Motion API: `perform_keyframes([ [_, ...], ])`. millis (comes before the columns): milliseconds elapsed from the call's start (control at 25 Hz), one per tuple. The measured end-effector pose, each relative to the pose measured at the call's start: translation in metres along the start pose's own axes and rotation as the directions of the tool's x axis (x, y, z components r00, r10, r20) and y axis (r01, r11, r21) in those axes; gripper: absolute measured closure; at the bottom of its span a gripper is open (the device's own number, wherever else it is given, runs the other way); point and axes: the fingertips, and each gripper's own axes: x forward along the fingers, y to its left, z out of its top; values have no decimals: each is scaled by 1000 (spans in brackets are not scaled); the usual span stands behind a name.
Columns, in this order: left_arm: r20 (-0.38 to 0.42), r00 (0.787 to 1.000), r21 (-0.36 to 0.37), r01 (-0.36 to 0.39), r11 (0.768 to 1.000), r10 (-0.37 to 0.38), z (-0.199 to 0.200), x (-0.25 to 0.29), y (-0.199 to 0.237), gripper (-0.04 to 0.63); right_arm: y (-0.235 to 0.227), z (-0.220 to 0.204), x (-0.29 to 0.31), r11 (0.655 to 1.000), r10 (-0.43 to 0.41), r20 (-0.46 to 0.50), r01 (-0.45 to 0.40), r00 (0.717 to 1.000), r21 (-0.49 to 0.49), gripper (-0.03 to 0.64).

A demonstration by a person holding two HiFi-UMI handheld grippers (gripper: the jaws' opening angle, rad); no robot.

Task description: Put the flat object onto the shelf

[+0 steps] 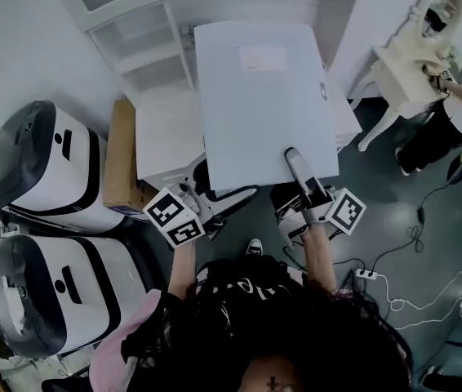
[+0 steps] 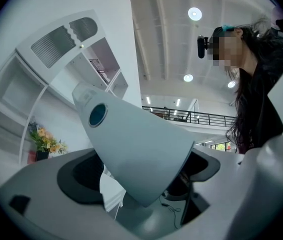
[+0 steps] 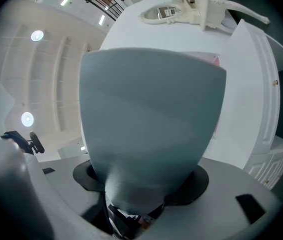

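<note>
The flat object is a large pale grey file box (image 1: 264,100), held level above the white shelf unit (image 1: 162,133). My left gripper (image 1: 221,194) is shut on its near edge at the left corner. My right gripper (image 1: 300,176) is shut on the near edge further right, with one finger (image 1: 296,163) lying on top. The left gripper view shows the box (image 2: 131,149), with its round finger hole (image 2: 97,114), wedged between the jaws of the left gripper (image 2: 141,181). In the right gripper view the box (image 3: 151,119) fills the gap of the right gripper (image 3: 141,189).
Two white-and-black machines (image 1: 47,166) (image 1: 51,288) stand at the left, with a cardboard box (image 1: 121,149) beside the shelf. A white dressing table (image 1: 406,68) and another person (image 1: 459,109) are at the right. Cables (image 1: 402,296) lie on the dark floor.
</note>
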Motion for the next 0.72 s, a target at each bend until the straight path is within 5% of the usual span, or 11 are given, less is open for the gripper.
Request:
perform_keyframes([
  [720,-52,995,-27,-88,996,87,-15,30,30,123,-38,29,17,996,-25,-53,29,998,82,313],
])
